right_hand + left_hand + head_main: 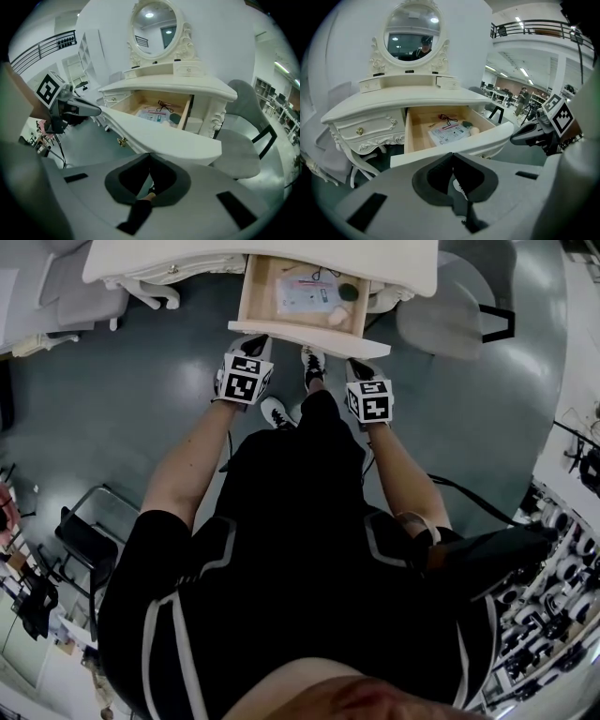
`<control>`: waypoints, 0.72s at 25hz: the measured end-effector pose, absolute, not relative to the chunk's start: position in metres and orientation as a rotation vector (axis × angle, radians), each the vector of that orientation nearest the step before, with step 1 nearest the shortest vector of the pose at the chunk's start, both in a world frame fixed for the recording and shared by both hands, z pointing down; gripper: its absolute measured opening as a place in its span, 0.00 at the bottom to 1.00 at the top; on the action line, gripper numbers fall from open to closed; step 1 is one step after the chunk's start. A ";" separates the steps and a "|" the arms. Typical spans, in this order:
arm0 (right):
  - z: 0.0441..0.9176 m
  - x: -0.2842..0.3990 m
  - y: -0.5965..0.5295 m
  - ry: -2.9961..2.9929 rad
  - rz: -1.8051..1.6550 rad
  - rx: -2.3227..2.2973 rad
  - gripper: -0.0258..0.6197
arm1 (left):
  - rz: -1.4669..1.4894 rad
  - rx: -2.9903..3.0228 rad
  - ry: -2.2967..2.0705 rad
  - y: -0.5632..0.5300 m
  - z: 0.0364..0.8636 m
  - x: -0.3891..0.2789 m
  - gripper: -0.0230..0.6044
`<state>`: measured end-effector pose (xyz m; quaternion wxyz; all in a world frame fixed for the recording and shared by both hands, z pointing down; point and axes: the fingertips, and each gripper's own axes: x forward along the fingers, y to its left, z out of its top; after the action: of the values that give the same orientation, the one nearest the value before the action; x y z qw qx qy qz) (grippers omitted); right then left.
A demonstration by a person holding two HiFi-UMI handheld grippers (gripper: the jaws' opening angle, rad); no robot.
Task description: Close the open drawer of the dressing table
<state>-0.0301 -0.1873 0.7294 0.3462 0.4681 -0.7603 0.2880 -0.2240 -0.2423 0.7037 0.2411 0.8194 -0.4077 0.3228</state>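
Head view looks steeply down past the person [300,549] onto the drawer [309,338]; left and right gripper views face the dressing table [408,101] from near; all share the drawer.

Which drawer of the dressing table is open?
The wide centre drawer, pulled out below the tabletop with papers visible inside. The carved side drawer with the brass knob and the two small drawers under the mirror are shut.

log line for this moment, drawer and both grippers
cream wooden drawer: open | left gripper: shut, empty, facing its front | right gripper: shut, empty, facing its front | close: not yet done
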 end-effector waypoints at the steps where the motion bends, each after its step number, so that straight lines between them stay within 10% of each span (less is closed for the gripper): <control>1: 0.730 -0.029 -0.189 -1.972 0.748 1.207 0.05 | 0.885 2.240 -1.114 -0.245 0.705 -0.222 0.04; 18: 0.735 -0.019 -0.242 -1.978 0.799 1.240 0.05 | 0.858 2.219 -1.139 -0.280 0.703 -0.220 0.04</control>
<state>-0.0191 -0.2417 0.7350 0.3306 0.4742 -0.7566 0.3055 -0.2202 -0.2802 0.7026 0.2491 0.8148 -0.4180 0.3151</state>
